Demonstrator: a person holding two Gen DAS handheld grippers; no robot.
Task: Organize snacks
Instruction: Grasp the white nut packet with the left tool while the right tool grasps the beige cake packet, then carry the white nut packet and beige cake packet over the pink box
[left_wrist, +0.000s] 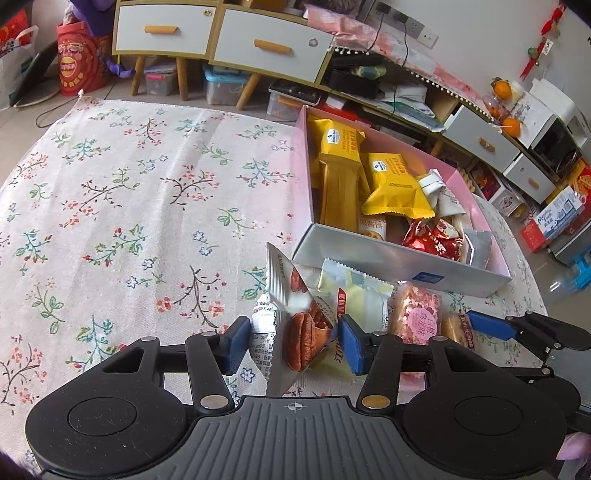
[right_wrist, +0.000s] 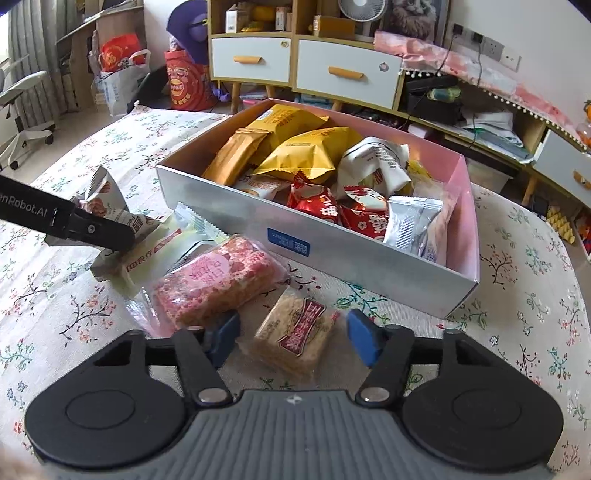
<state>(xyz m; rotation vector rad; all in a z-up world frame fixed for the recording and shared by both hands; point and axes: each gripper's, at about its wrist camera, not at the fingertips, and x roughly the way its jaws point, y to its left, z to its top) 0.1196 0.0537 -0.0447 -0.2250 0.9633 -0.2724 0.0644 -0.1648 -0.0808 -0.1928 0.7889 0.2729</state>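
A pink-lined silver box (left_wrist: 388, 260) (right_wrist: 295, 221) holds several snack packs. In the left wrist view my left gripper (left_wrist: 291, 341) has its jaws wide around a silver pecan snack pack (left_wrist: 295, 325), with gaps at both pads. It also shows in the right wrist view (right_wrist: 99, 229). My right gripper (right_wrist: 293, 338) is open, its fingers either side of a beige cake pack with a red label (right_wrist: 295, 332) on the cloth. A pink rice-crisp pack (right_wrist: 218, 284) (left_wrist: 417, 314) and a pale yellow pack (left_wrist: 354, 295) (right_wrist: 159, 251) lie between them.
The floral tablecloth (left_wrist: 129, 206) covers the table. Cabinets with drawers (right_wrist: 343, 70), bags and storage bins stand behind the table. The right gripper's blue finger (left_wrist: 487, 325) lies close to the right of my left gripper.
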